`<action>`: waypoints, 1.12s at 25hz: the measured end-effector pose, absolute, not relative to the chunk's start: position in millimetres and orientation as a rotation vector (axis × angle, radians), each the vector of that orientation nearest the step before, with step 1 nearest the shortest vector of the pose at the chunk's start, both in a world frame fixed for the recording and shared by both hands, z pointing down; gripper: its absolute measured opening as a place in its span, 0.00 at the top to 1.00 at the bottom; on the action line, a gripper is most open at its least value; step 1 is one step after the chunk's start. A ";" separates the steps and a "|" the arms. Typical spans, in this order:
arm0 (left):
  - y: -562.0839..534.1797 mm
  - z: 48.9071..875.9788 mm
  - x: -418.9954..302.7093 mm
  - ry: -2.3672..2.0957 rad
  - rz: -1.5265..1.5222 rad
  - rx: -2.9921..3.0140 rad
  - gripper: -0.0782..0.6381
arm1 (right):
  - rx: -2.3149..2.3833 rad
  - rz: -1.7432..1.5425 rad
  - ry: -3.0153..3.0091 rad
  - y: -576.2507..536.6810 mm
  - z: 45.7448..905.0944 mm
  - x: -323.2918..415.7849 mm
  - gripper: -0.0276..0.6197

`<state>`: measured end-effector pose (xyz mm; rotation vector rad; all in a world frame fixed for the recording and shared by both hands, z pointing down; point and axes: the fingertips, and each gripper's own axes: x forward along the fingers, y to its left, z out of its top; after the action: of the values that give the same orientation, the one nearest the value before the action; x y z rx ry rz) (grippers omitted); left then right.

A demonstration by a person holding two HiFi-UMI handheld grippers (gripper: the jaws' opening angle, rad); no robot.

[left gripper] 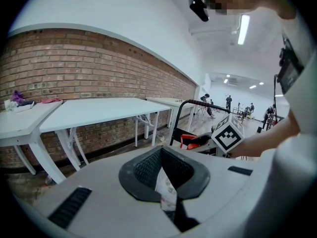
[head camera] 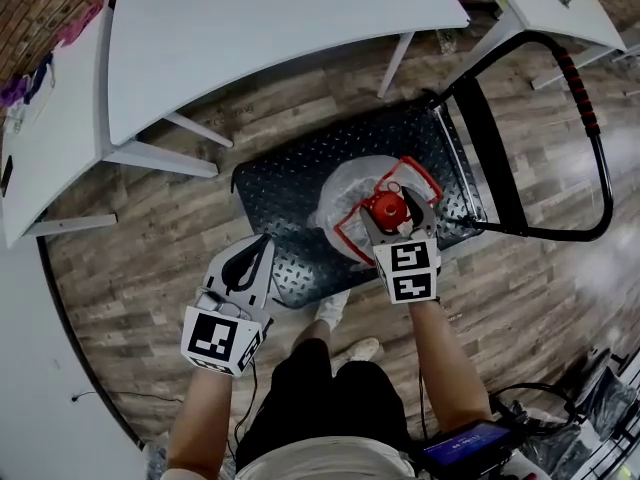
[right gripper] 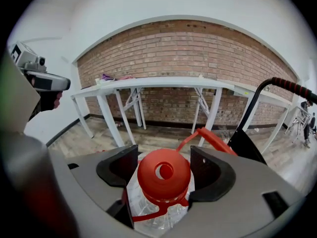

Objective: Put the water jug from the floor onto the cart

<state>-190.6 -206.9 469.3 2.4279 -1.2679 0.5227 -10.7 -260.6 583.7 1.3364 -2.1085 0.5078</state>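
R gripper [head camera: 398,211] pinches red cap [head camera: 384,208] of water jug [head camera: 340,196], upright on cart [head camera: 280,203] deck.
Jug stands straight below R jaws, long axis vertical; L gripper [head camera: 258,248] pressed together, empty, farther off beside cart.

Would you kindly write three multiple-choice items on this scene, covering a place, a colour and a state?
1. The clear plastic water jug stands: A on the floor; B on a white table; C on the black metal cart deck.
2. Its round cap is: A red; B blue; C white.
3. The fingers of the left gripper are: A wide apart; B closed together; C on the cart handle.
Answers: C, the jug rests on the deck; A, the cap shows red; B, the left gripper view shows them meeting.
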 end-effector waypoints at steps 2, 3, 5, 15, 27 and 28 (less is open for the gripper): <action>-206.1 461.8 -187.3 -1.260 0.516 2.449 0.89 | 1.370 0.466 -2.133 -262.1 561.2 -9.1 0.47; -205.6 457.7 -186.7 -1.258 0.511 2.458 0.89 | 1.385 0.442 -2.147 -261.6 547.6 -9.6 0.47; -202.7 449.1 -187.1 -1.260 0.501 2.469 0.89 | 1.405 0.387 -2.181 -256.2 517.0 -13.3 0.47; -149.7 361.7 -161.8 -1.279 0.429 2.583 0.89 | 1.643 0.133 -2.340 -157.5 344.8 31.7 0.47; -28.7 234.9 -122.1 -1.288 0.250 2.717 0.89 | 1.921 -0.127 -2.302 6.3 210.1 89.4 0.84; -23.7 228.0 -117.6 -1.276 0.242 2.734 0.89 | 1.940 -0.142 -2.282 15.6 205.7 91.6 0.87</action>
<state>-117.6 -23.7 228.0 2.7342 -1.2762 0.2416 91.6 15.6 205.7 1.9395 -2.2823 -0.1422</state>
